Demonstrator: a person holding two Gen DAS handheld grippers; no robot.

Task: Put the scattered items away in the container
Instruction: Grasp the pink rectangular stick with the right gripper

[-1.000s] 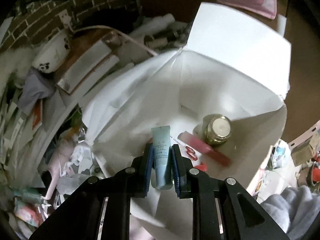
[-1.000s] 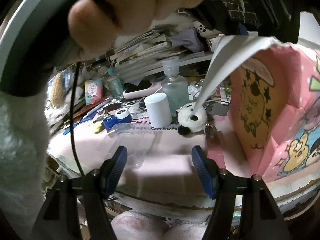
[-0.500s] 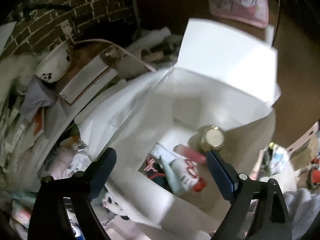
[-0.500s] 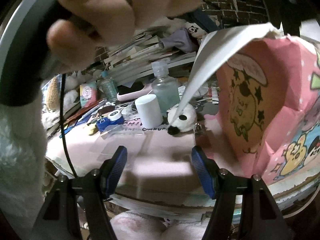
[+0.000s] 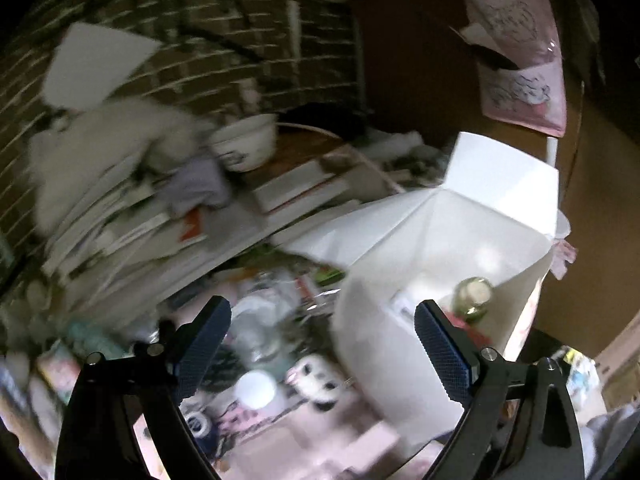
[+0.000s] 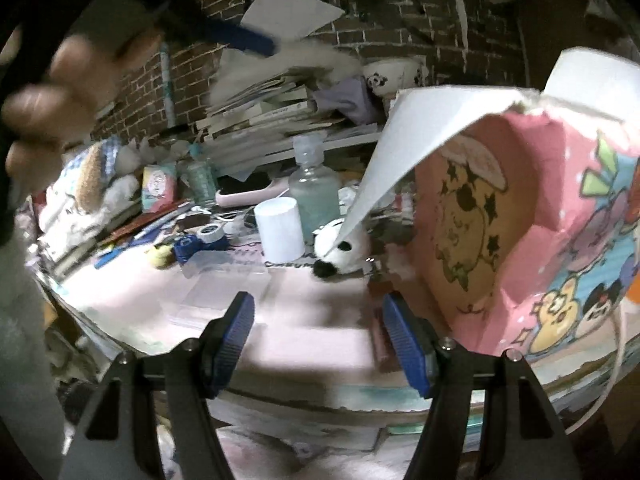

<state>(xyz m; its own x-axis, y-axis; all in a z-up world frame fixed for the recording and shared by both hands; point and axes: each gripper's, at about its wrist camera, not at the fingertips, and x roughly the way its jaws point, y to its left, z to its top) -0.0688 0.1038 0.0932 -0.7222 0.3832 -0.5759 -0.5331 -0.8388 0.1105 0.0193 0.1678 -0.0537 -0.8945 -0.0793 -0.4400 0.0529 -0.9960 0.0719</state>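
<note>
While both grippers are hanging wide and holding nothing, the main risk is sitting just beyond the right-hand finger of the left gripper [image 5: 322, 350]: the container [image 5: 460, 240], a thin paperboard box, white inside and printed pink with cartoons outside. Its walls are creased and bowing, and one loose white flap [image 6: 404, 148] is drooping outward, its tip lying over the panda toy [image 6: 340, 252] ahead of the right gripper [image 6: 320, 334]. A careless reach for the toy could be snagging that flap and dragging or tipping the light box, spilling what it holds. A round gold-topped jar [image 5: 474, 296] is already resting inside, past the left gripper's right finger, with a red item beside it that is too blurred to name.

Ahead of the right gripper's jaws, the scattered things are standing close together: a smooth white cylinder [image 6: 279, 229], a frosted, rounded glass-like bottle [image 6: 314, 188] just behind it, and the soft, plush toy to their right. Slick hard curves may be slipping from ribbed blue pads [image 6: 404, 340]; knocking the bottle over is likely if the cylinder is being taken clumsily. The pink mat [image 6: 168, 300] under them looks smooth.
</note>
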